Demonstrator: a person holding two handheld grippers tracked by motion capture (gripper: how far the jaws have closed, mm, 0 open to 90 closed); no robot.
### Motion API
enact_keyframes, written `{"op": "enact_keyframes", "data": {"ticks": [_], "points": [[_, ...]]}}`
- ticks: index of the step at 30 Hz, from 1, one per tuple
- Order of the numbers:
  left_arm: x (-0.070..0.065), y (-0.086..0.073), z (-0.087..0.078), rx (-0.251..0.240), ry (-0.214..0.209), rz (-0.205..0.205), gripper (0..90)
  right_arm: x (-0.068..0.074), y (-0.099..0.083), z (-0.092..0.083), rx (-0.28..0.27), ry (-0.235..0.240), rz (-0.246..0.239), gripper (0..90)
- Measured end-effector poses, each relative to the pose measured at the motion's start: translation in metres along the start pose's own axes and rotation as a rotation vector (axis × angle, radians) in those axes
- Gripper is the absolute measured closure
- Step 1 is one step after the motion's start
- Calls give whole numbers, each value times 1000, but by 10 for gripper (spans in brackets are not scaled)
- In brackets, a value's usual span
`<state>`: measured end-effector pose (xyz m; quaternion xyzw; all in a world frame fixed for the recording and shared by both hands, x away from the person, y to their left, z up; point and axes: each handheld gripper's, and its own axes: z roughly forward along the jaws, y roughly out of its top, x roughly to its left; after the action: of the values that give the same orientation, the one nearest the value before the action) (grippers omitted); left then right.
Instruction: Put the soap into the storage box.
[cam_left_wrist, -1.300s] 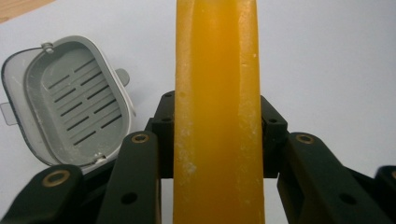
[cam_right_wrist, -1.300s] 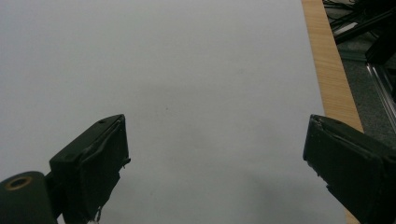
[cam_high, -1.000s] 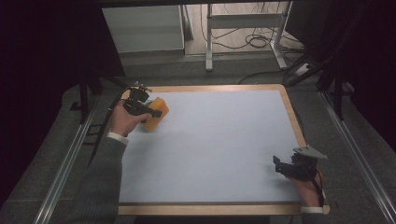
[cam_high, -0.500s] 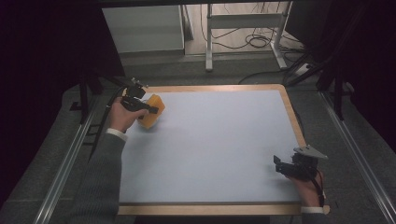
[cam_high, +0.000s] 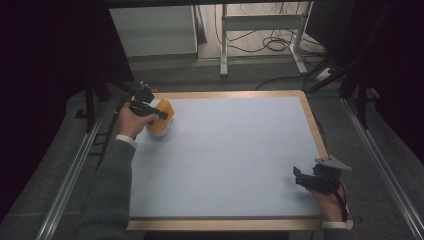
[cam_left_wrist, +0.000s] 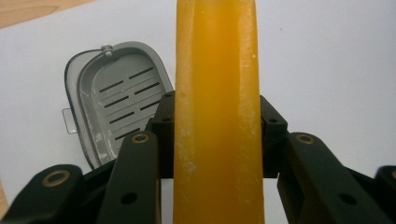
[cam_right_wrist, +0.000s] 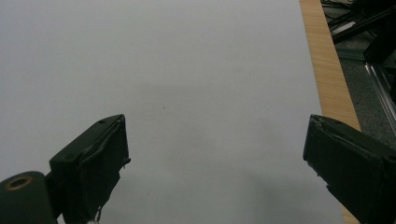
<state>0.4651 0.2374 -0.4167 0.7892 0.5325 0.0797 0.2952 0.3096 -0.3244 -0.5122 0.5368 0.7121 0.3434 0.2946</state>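
Note:
An orange soap-like bar (cam_left_wrist: 217, 93) stands on edge between the jaws of my left gripper (cam_left_wrist: 217, 135), which is shut on it from both sides. Just behind and to the left of the bar, a grey slotted dish (cam_left_wrist: 112, 98) lies on the pale mat. From above, the left gripper (cam_high: 159, 114) and the bar (cam_high: 161, 124) sit near the mat's far left corner. At the near right edge my right gripper (cam_high: 298, 177) rests low. Its jaws (cam_right_wrist: 217, 163) stand wide apart over bare mat with nothing between them.
A pale blue mat (cam_high: 230, 155) covers the table inside a wooden border (cam_high: 225, 94). Metal rails (cam_high: 70, 175) run along both sides. Table legs and cables (cam_high: 275, 45) lie beyond the far edge.
My left hand has shifted a little to the left and farther back with the orange bar still in its jaws. The right gripper has stayed put.

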Motion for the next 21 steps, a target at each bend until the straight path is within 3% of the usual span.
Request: {"op": "enact_keyframes", "data": {"ticks": [13,21], "points": [[18,5,8,-5,-10,-54,606,-3,0,-2,-5,-4,8,67],[31,9,18,13,28,-81,606,-3,0,-2,-5,-7,8,67]]}}
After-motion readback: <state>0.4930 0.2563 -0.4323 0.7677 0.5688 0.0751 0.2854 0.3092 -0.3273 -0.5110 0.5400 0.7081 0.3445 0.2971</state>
